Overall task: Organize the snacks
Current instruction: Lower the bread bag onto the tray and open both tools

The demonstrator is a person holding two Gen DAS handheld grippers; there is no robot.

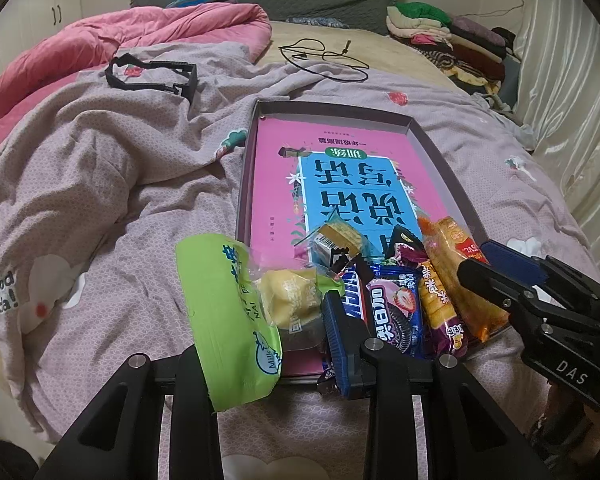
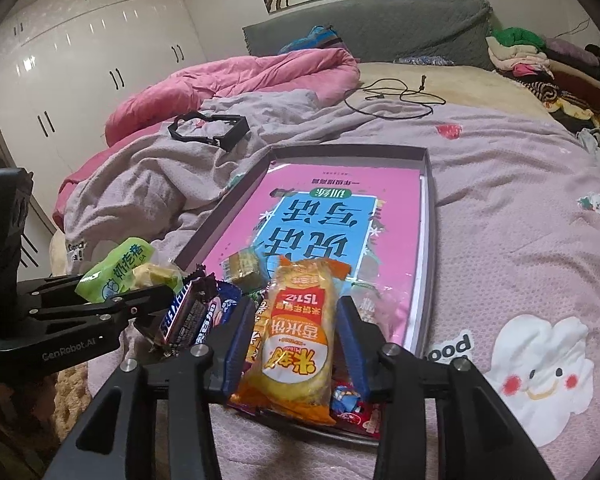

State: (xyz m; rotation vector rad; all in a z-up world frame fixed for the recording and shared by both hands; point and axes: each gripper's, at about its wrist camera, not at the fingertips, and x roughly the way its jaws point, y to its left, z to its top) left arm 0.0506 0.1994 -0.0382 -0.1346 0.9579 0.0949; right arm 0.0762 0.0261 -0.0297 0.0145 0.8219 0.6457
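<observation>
A shallow grey box tray (image 1: 440,152) (image 2: 428,176) lies on the bed with a pink and blue book inside. Several snack packets are piled at its near end: a Snickers bar (image 1: 358,300) (image 2: 182,314), a blue Oreo pack (image 1: 396,320), a purple rice-cracker pack (image 1: 440,308) and an orange rice-cake pack (image 1: 460,272) (image 2: 300,344). My left gripper (image 1: 268,320) is shut on a green milk-bun packet (image 1: 228,312) (image 2: 116,276) at the tray's near left corner. My right gripper (image 2: 296,340) straddles the orange pack, the pads close to its sides; it also shows in the left wrist view (image 1: 496,264).
A black plastic frame (image 1: 152,76) (image 2: 210,128) and a black cable (image 1: 324,58) lie farther up the bed. A pink duvet (image 1: 100,48) is bunched at the far left. Folded clothes (image 1: 448,36) are stacked at the far right. White wardrobes (image 2: 80,72) stand to the left.
</observation>
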